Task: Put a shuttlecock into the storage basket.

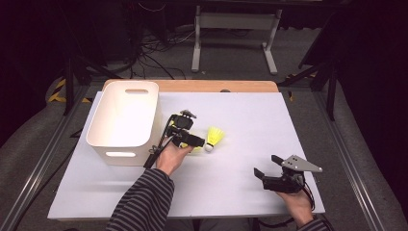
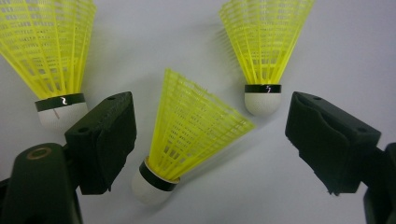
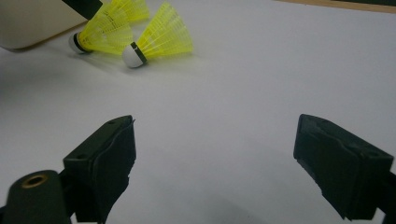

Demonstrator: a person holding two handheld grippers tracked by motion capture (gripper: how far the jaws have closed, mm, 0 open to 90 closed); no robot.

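White sheeting covers a wooden table in a dim room, with cables and a metal stand on the grey floor beyond it. At the table's left stands a white plastic bin with handle slots, upright and apparently empty. A person in a striped sleeve holds a two-jaw tool in each hand. The left gripper hangs low over three yellow plastic shuttlecocks lying on the sheet just right of the bin; its jaws are spread wide and hold nothing. In the left gripper view, the middle shuttlecock lies between the jaws, white cork tip toward the camera and skirt fanning away; a second shuttlecock lies beyond the left jaw and a third shuttlecock beyond the gap toward the right jaw, each apart from the middle one. The right gripper waits well apart near the table's front right, jaws also spread and empty over bare sheet. The step in hand looks like picking up the middle shuttlecock, probably for the bin. To do it well, lower until the pads flank the cork or the stiff band above it, keep centred so neither neighbour is nudged, and close gently, since the mesh skirt would likely crush or spring free.
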